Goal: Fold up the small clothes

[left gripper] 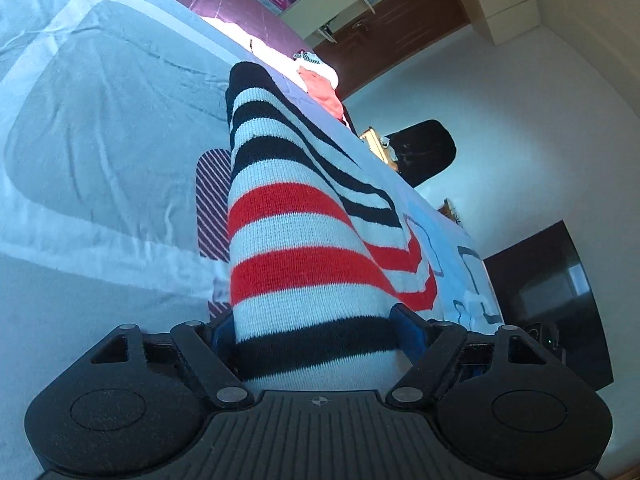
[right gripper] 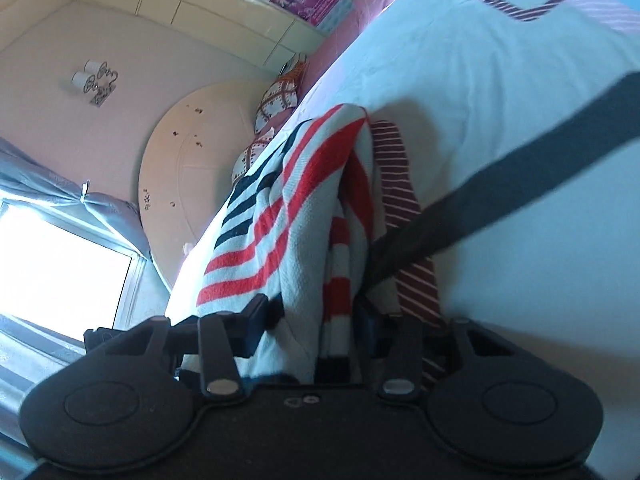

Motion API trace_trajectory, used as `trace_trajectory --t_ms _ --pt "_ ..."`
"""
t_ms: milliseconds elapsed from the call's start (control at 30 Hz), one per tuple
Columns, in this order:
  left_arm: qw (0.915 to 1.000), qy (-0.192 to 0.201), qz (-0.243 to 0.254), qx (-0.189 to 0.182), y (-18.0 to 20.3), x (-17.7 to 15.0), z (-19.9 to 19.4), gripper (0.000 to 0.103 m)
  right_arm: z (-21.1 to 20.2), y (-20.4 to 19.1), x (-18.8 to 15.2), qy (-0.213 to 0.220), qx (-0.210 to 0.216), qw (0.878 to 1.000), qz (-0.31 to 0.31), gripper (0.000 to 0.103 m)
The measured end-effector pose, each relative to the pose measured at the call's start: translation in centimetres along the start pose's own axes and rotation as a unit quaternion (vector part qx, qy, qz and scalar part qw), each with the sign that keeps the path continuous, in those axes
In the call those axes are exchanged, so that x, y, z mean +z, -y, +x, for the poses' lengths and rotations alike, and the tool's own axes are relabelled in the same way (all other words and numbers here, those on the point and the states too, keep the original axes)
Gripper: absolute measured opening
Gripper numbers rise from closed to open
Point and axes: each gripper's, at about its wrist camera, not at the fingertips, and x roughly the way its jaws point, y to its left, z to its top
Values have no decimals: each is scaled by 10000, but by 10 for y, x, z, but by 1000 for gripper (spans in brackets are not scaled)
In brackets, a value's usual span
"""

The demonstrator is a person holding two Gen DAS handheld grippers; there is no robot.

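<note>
A small knitted garment with white, red and dark navy stripes is held up off the bed. My left gripper is shut on one bunched end of it, with the cloth filling the space between the blue pads. My right gripper is shut on another part of the same striped garment, which hangs folded over itself. The fingertips of both grippers are hidden by the cloth.
The bed has a pale sheet with maroon striped patches. A red and white pile of clothes lies at the far edge. A dark strap crosses the right wrist view. A pillow and round headboard lie behind.
</note>
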Motion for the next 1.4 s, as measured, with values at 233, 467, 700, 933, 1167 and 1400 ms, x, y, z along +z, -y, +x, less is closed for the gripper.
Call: trace_trajectory --t_ms 233,467,700,933,1167,1400 --pt "9983 302 374 344 23 3 15 50 0 -30 -3 43 -342 9976 -599 34" --pt "9946 823 536 342 32 18 -36 49 18 -97 -14 172 50 9944 -1043 33" --pt "9885 1150 347 919 9 15 -91 49 108 -152 -45 -342 573 9921 -1060 33" --pt "9849 1084 -432 1275 -33 -25 -89 63 159 -139 -85 -388 -54 9980 -505 40" --pt "9643 1292 875 2138 9 -67 -125 63 78 -213 -127 602 -883 9678 -2280 29" --pt "9638 1172 972 2188 1 -75 -133 63 120 -237 -174 -28 -2025 8910 -4063 0"
